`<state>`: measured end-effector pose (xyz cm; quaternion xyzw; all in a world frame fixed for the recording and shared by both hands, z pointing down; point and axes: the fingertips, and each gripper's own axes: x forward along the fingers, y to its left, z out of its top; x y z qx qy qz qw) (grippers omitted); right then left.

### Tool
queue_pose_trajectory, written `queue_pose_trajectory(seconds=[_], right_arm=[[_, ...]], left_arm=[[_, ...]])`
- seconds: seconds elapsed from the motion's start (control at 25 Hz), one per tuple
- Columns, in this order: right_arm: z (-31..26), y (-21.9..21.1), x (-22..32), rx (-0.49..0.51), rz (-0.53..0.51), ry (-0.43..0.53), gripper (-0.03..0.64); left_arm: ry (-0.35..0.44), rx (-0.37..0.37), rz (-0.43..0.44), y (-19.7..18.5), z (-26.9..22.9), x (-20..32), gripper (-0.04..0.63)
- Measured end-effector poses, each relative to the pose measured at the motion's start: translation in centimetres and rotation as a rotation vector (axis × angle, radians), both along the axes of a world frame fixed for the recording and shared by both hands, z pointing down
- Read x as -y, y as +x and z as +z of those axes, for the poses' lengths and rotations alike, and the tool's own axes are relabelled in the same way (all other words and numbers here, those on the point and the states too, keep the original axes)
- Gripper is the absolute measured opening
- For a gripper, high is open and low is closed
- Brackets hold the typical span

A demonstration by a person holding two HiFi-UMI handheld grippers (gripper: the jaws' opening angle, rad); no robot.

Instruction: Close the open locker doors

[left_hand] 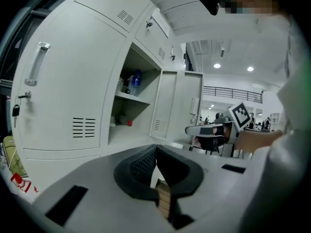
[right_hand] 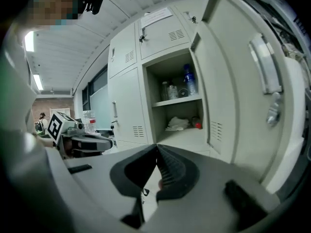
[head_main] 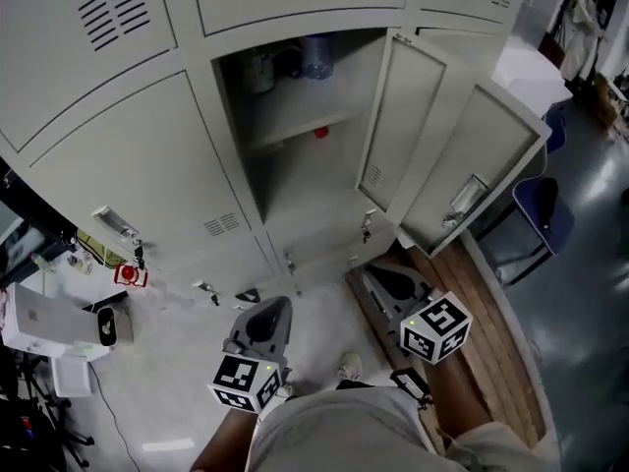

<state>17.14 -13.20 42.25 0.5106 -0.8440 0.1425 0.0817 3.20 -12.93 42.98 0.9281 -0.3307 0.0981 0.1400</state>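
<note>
Two locker doors stand open: the vented door point(head_main: 403, 126) at one o'clock beside its open compartment point(head_main: 295, 116), the handled door point(head_main: 482, 165) at two. I judge neither closed yet. My left tool point(head_main: 267, 315) and right tool point(head_main: 385, 285) hang near six, jaws together, empty.

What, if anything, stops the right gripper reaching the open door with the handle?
Probably nothing. The right gripper, jaws together and empty, is held low just short of that door, and nothing stands between them, so it looks reachable.
</note>
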Motion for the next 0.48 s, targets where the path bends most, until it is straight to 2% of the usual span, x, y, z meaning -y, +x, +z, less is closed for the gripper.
queue_pose_trajectory(seconds=[0.48], right_arm=[[0.2,15.0,-2.9,-0.006,0.135,0.003,0.028]], left_arm=[[0.005,-0.019,0.053,11.4,0.4,-1.0,0.015]])
